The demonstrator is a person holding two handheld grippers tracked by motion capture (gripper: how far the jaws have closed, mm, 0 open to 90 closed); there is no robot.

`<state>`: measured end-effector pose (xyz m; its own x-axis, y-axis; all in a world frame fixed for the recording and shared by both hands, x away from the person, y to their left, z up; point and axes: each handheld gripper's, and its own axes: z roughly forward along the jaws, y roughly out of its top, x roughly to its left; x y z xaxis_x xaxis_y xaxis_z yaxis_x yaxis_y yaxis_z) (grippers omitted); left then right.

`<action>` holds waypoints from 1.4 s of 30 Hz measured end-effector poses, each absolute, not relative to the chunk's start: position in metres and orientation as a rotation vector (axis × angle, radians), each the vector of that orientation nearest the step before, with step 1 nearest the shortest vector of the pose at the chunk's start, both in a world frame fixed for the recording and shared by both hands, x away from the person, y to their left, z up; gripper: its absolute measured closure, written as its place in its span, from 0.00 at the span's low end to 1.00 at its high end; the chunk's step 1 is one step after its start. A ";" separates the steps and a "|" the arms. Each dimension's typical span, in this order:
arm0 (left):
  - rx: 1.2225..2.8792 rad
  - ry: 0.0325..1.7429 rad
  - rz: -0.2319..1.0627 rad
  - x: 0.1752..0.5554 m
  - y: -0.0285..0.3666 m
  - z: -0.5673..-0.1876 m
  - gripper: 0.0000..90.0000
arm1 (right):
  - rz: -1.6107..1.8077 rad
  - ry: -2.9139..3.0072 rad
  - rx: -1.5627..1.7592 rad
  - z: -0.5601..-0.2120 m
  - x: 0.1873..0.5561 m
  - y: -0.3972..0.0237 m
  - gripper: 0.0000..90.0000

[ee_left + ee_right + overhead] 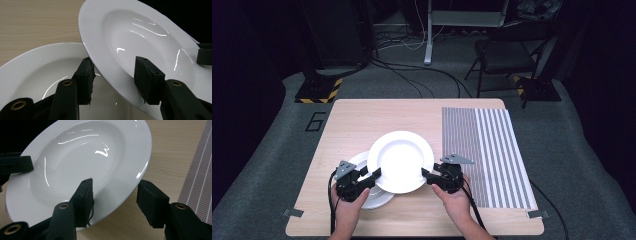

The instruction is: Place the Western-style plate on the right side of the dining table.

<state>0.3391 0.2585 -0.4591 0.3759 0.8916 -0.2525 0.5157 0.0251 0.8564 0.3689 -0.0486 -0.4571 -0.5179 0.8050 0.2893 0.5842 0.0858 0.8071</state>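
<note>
A large "6" [315, 121] marked on the grey floor beside the table [362, 117] is the only writing that can be read; no brand or label shows on the dishes. Above the near middle of the wooden table, a white deep plate [400, 160] is held up between two hand-held grippers. It is glossy and plain, with a broad rim ringed by faint grooves and a sunken centre that catches streaks of light. The left gripper [373, 176] has the plate's left rim between its partly open jaws: one jaw sits under the rim, the other lies over the plate's inner face. The right gripper [427, 174] takes the opposite rim the same way, one jaw on the upper face and one below; whether the pads press hard cannot be told. The plate hangs tilted over a second white plate [362, 162], which rests flat on the table beneath its left edge. A striped grey-and-white mat [487, 150] covers the table's right side.
</note>
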 end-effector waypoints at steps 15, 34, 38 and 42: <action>1.641 1.254 0.489 0.348 0.240 -0.455 0.56 | 1.383 2.077 1.387 -0.452 0.370 -0.062 0.52; 1.656 1.229 0.469 0.360 0.222 -0.449 0.56 | 1.384 2.027 1.392 -0.445 0.370 -0.081 0.52; 1.656 1.223 0.455 0.363 0.218 -0.449 0.56 | 1.387 2.008 1.397 -0.445 0.370 -0.085 0.52; 1.656 1.208 0.446 0.365 0.212 -0.449 0.56 | 1.390 1.987 1.408 -0.445 0.368 -0.091 0.52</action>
<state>0.3655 0.2119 -0.4489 0.4338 0.8669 -0.2457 0.4998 -0.0045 0.8662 0.3682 -0.0908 -0.4452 -0.4535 0.8556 0.2493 0.5273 0.0321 0.8491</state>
